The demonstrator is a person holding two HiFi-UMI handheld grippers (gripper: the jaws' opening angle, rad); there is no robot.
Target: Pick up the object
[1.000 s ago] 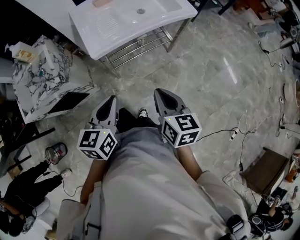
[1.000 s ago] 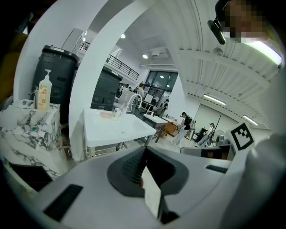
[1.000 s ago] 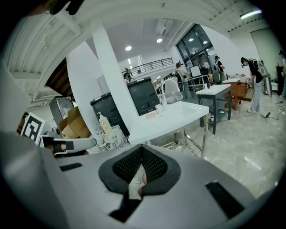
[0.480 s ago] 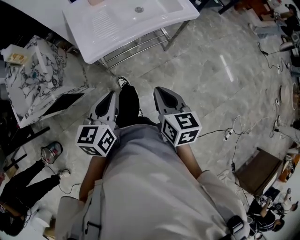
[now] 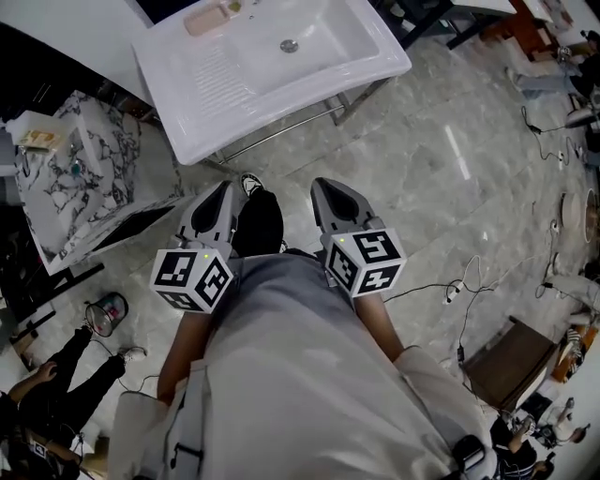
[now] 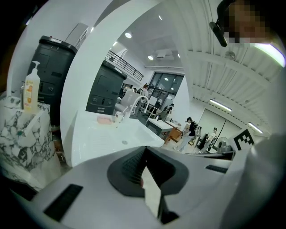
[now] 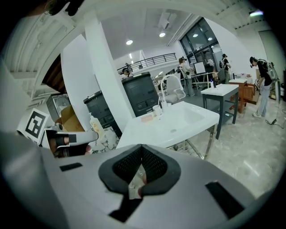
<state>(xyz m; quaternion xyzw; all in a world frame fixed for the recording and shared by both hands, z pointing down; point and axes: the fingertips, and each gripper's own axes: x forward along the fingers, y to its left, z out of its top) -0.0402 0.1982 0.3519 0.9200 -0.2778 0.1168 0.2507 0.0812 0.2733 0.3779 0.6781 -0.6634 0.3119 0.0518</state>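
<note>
Both arms are tucked against the grey-clad torso, the 2 grippers side by side and pointing away towards the sink. The left gripper (image 5: pixel 225 191) has its jaws pressed together on nothing, and so does the right gripper (image 5: pixel 322 185). Ahead, well apart from both, a pink oblong bar (image 5: pixel 204 19) lies on the far-left corner of the white rectangular ceramic sink (image 5: pixel 356 56) on a metal frame; whether it is soap is hard to make out, and which thing the task means cannot be told. A black-and-white shoe (image 5: pixel 249 183) shows between the grippers, the leg behind it mostly hidden. To the left stands a marble-patterned cabinet (image 5: pixel 70 178) bearing a pale pump bottle (image 6: pixel 30 91). The grey marbled tile floor (image 5: pixel 441 197) carries loose cables (image 5: pixel 469 281) at right; a person in black (image 5: pixel 47 384) is cut off at the near-left edge.
</note>
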